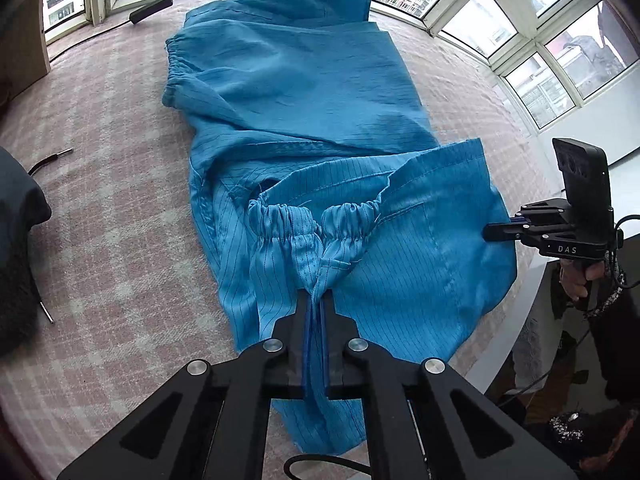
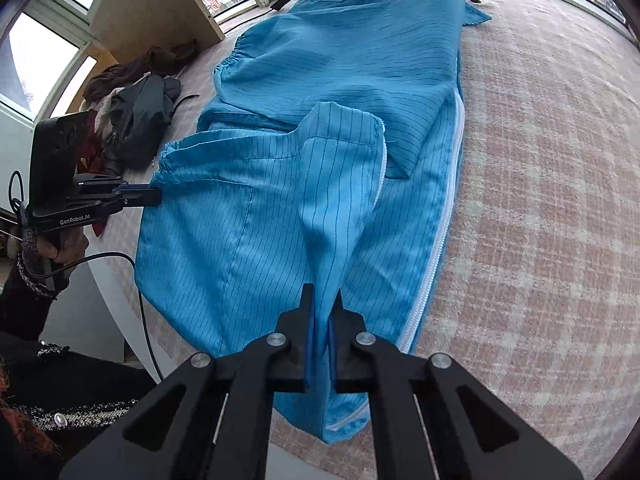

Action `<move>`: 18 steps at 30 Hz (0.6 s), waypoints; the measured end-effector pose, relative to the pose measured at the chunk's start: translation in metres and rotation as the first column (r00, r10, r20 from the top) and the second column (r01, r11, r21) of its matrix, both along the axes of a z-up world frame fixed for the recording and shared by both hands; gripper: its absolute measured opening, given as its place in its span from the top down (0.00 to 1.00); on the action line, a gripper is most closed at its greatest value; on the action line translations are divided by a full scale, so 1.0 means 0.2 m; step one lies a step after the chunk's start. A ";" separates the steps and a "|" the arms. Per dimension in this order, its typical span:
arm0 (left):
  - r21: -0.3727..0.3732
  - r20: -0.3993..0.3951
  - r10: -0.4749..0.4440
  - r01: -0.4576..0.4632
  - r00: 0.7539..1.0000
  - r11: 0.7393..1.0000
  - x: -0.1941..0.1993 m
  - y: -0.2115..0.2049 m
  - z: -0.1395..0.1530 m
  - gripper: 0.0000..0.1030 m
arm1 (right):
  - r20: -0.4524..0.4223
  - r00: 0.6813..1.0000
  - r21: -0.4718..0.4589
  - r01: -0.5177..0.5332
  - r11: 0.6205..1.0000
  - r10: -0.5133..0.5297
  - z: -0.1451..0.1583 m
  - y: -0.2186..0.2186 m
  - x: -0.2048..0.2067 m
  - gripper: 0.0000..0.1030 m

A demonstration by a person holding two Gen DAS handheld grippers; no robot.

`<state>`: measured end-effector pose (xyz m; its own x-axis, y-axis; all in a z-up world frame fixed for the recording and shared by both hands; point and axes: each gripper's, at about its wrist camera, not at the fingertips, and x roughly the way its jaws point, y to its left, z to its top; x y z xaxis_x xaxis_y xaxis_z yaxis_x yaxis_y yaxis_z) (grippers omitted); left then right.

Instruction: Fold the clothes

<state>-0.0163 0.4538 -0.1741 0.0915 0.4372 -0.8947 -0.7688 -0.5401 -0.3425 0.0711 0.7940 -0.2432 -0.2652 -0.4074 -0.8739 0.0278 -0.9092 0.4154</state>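
A blue pinstriped garment [image 1: 304, 92] lies lengthwise on the pink checked table [image 1: 100, 220]. Its near end is bunched, with a gathered elastic cuff [image 1: 280, 220]. In the left wrist view my left gripper [image 1: 318, 300] is shut on a pinch of fabric just below that cuff. My right gripper [image 1: 490, 233] meets the garment's right edge. In the right wrist view the right gripper [image 2: 322, 300] is shut on a raised fold of the blue garment [image 2: 360, 60], beside its white zipper [image 2: 452, 200]. The left gripper [image 2: 154, 197] pinches the left edge by the elastic.
A heap of dark clothes [image 2: 136, 120] lies at the table's left side below a wooden board [image 2: 160, 4]. A dark cloth [image 1: 20, 240] and a metal-tipped cable [image 1: 52, 158] lie to the left. A black adapter [image 1: 150, 8] sits by the windows. The table edge [image 1: 532, 300] runs close on the right.
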 end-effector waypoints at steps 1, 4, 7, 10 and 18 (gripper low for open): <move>-0.006 -0.011 -0.006 0.006 1.000 1.000 -0.01 0.02 -0.01 0.96 | 0.006 1.000 0.009 0.020 1.000 -0.020 0.00 0.02 0.02 0.95; -0.066 -0.012 0.010 -0.011 1.000 0.998 -0.06 0.07 -0.14 0.91 | 0.025 0.997 0.069 0.076 0.995 -0.078 -0.05 0.06 0.03 0.93; -0.099 -0.023 -0.008 0.006 1.000 0.995 -0.08 0.07 -0.18 0.82 | 0.080 0.990 0.177 0.102 0.979 -0.117 -0.12 0.05 -0.04 0.82; -0.057 -0.083 0.022 -0.026 0.996 0.998 -0.07 -0.03 -0.04 0.75 | 0.008 0.996 0.236 0.087 0.968 -0.091 0.02 0.02 0.01 0.82; 0.129 -0.044 -0.042 0.047 0.998 0.990 0.06 0.10 0.08 0.76 | -0.156 0.987 0.281 0.013 0.960 0.032 0.14 -0.19 -0.14 0.81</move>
<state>-0.0041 0.4739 -0.1576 0.0781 0.5466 -0.8337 -0.8060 -0.4576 -0.3755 0.0435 0.7563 -0.2158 -0.4061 -0.1558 -0.9005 0.0817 -0.9876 0.1340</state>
